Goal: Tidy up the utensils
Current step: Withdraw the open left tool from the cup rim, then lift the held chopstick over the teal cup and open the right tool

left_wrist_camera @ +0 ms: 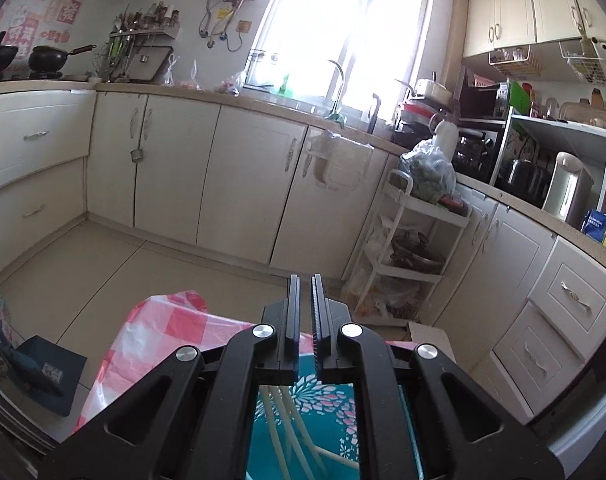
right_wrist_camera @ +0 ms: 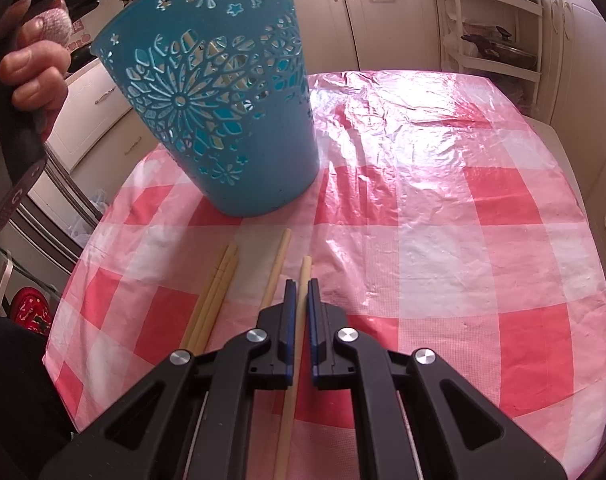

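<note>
A teal cut-out plastic basket (right_wrist_camera: 223, 120) stands on the pink checked tablecloth (right_wrist_camera: 423, 200), at the far left. My right gripper (right_wrist_camera: 301, 282) is shut on a pale chopstick (right_wrist_camera: 304, 266) that runs back between its fingers; whether it is lifted off the cloth I cannot tell. Another single chopstick (right_wrist_camera: 278, 264) and a small bundle of chopsticks (right_wrist_camera: 219, 292) lie to its left. My left gripper (left_wrist_camera: 305, 278) is shut with nothing seen between its fingers. It hovers over the basket (left_wrist_camera: 327, 412), where several chopsticks (left_wrist_camera: 281, 420) rest inside.
A person's hand (right_wrist_camera: 35, 64) grips the left tool beside the basket. Cream kitchen cabinets (left_wrist_camera: 239, 176) and a white trolley rack (left_wrist_camera: 407, 248) stand beyond the table's far edge. The cloth's right half carries nothing.
</note>
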